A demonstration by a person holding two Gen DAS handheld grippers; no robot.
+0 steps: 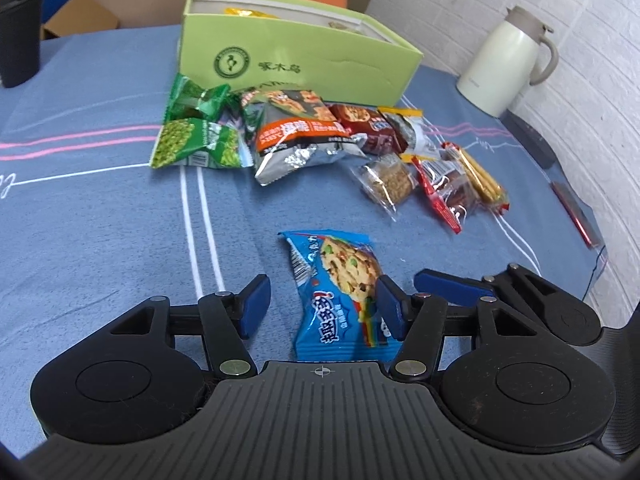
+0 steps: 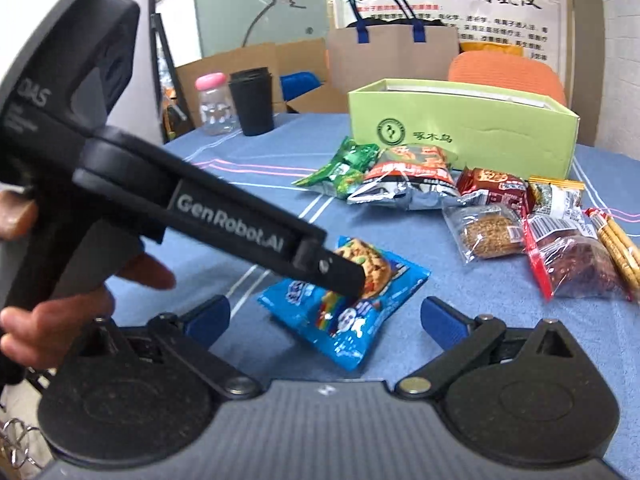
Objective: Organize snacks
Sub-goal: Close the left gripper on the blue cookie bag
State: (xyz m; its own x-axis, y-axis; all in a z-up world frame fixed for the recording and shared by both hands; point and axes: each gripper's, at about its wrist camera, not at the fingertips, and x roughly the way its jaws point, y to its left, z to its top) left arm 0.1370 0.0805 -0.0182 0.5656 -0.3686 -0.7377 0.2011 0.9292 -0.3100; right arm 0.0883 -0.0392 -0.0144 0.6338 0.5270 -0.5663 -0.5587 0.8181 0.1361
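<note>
- The light green cardboard box (image 1: 304,56) stands open at the far side of the blue tablecloth (image 1: 80,220); something in gold wrapping shows inside, the rest is hidden.
- Most snacks remain outside it: green pea packets (image 1: 196,136), a silver-and-orange foil bag (image 1: 296,140), a dark red cookie pack (image 1: 368,128), clear-wrapped cakes (image 1: 386,178) and biscuit sticks (image 1: 480,176) lie in front.
- The blue cookie packet (image 1: 340,292) lies apart, nearest the person.
- The left gripper (image 1: 322,306) is half open around that packet; its right pad touches the packet's edge, the left pad stands clear, nothing gripped.
- The right gripper (image 2: 324,320) gapes wide, empty, just beside the packet.
- Judged progress: early; nearly everything awaits boxing.
</note>
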